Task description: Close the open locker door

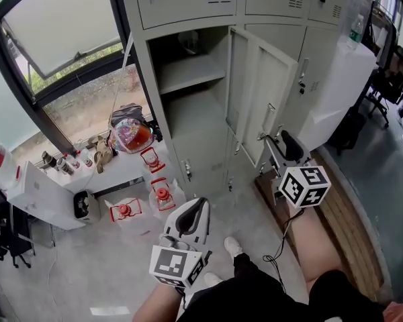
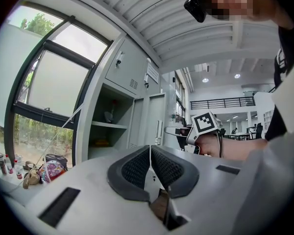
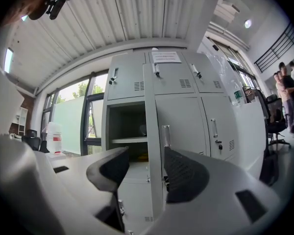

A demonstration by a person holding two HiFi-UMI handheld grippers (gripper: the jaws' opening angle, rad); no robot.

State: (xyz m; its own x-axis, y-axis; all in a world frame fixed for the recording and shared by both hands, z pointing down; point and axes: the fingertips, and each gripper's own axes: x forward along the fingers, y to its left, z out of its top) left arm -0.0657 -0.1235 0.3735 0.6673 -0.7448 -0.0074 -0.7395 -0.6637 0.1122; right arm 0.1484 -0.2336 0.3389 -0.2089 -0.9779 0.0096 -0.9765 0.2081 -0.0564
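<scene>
The grey locker bank (image 1: 188,5) has one compartment (image 1: 188,79) standing open, with a shelf inside. Its door (image 1: 262,89) swings out towards me, its handle (image 1: 269,116) on the free edge. My right gripper (image 1: 287,145) is open and hovers just right of that handle, touching nothing. In the right gripper view the door (image 3: 181,126) and handle (image 3: 165,136) show between the spread jaws of the right gripper (image 3: 144,173). My left gripper (image 1: 193,217) hangs low in front of the lockers, shut and empty. In its own view the left gripper (image 2: 150,160) has its pads pressed together.
Red-topped containers (image 1: 158,180) and a colourful bag (image 1: 129,134) lie on the floor left of the lockers, beside a white box (image 1: 40,193). A wooden platform (image 1: 339,227) runs along the right. An office chair (image 1: 389,79) and people (image 3: 289,92) are further right.
</scene>
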